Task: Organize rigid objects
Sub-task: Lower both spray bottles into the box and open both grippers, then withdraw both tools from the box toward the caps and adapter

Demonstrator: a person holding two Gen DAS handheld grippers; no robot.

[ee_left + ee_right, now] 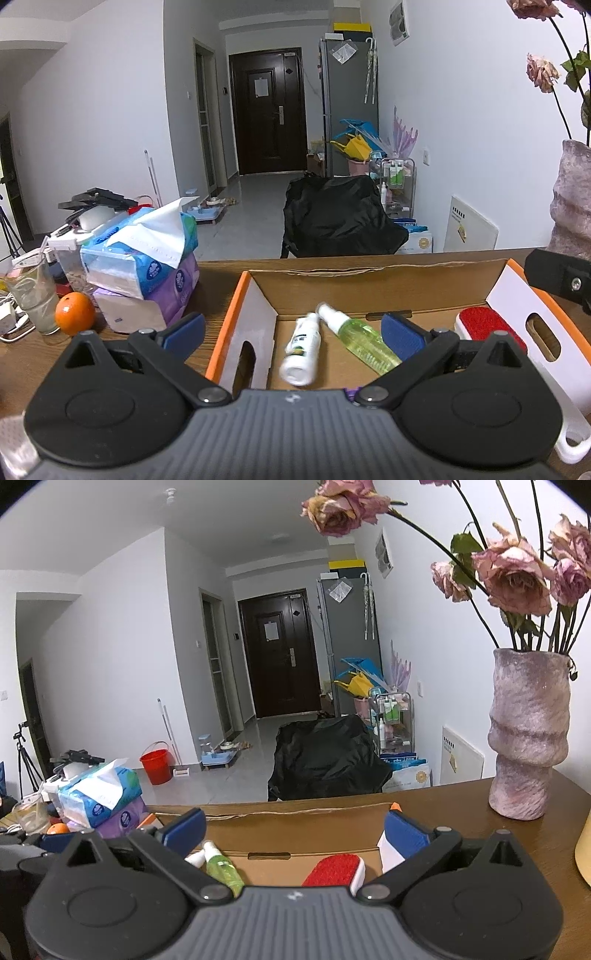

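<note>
Above the cardboard box (369,291), both grippers (291,332) (293,832) tilt downward, fingers wide, empty.

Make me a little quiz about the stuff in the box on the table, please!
1. True or false: the white bottle stands upright in the cardboard box.
2. What colour is the top of the brush in the box?
A. red
B. blue
C. black
3. What round fruit sits on the table left of the box?

Key:
1. False, it lies on its side beside the green spray bottle.
2. A
3. The orange.
</note>
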